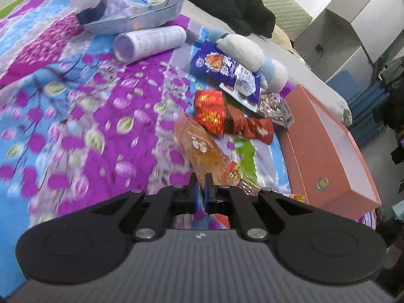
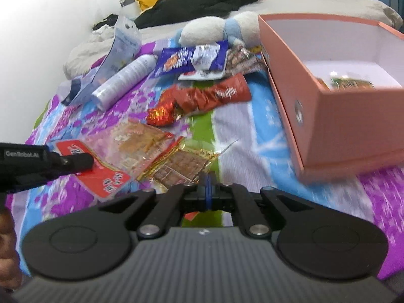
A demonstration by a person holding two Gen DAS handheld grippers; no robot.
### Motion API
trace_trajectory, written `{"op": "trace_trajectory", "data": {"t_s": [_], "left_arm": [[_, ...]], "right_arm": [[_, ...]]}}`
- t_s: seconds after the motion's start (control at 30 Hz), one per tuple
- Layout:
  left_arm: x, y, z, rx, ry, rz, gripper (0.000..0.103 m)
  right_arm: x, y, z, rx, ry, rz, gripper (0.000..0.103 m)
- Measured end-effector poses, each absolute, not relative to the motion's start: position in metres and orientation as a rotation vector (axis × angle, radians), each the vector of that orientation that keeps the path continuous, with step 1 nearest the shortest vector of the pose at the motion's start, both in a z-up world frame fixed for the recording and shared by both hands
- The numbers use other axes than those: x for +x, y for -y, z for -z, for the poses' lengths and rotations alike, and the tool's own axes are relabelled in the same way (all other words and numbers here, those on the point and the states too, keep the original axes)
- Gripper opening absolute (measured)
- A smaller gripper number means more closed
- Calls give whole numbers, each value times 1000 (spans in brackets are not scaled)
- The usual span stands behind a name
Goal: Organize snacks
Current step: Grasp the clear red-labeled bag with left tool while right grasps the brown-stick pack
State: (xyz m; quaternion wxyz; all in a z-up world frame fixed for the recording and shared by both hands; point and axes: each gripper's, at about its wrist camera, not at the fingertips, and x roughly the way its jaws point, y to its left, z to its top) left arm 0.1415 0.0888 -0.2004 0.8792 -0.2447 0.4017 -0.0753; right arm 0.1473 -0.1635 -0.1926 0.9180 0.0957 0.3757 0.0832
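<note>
Left wrist view: the left gripper [image 1: 201, 180] has its jaws pressed together on the near end of a clear orange snack packet [image 1: 200, 146], which runs up from the tips toward twelve o'clock. From the right wrist view, the right gripper [image 2: 207, 179] also looks pinched shut, its tips on the corner of a clear brown-biscuit packet [image 2: 181, 165] — whether that corner is truly caught between the pads I cannot tell for sure. At nine o'clock there the other tool reaches in over a red-labelled end of a packet [image 2: 106, 179].

Further out, the pink box [image 2: 353, 128] sits at two o'clock, open, with one packet already inside [image 2: 349, 84]. So the sorting looks barely begun. Still loose on the floral bedspread [image 1: 75, 126] are the red foil snack [image 2: 161, 112], the dark red bag [image 2: 217, 94] and the blue packet [image 2: 194, 59] against a plush toy [image 2: 214, 29] — all waiting. A white tube [image 2: 126, 80] lies apart at eleven o'clock.
</note>
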Motion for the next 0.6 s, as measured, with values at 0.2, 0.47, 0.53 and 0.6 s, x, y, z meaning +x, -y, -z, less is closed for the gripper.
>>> {"op": "trace_trajectory", "data": {"t_s": [0.2,0.47,0.53,0.6], "left_arm": [[102,-83,203,-499,-880,139,5],[83,-80,208,-482,-942,134,6],[84,-81,207,-471,-961,120,8],[87,-82,209,-460,-997,97,37]], "right_arm": [[111,170,191,181,-799,-188,3],[87,174,197,171,-841,-199,7],[86,175,198,180,-842,-207,7],[86,177,197,191,-838,-210,8]]}}
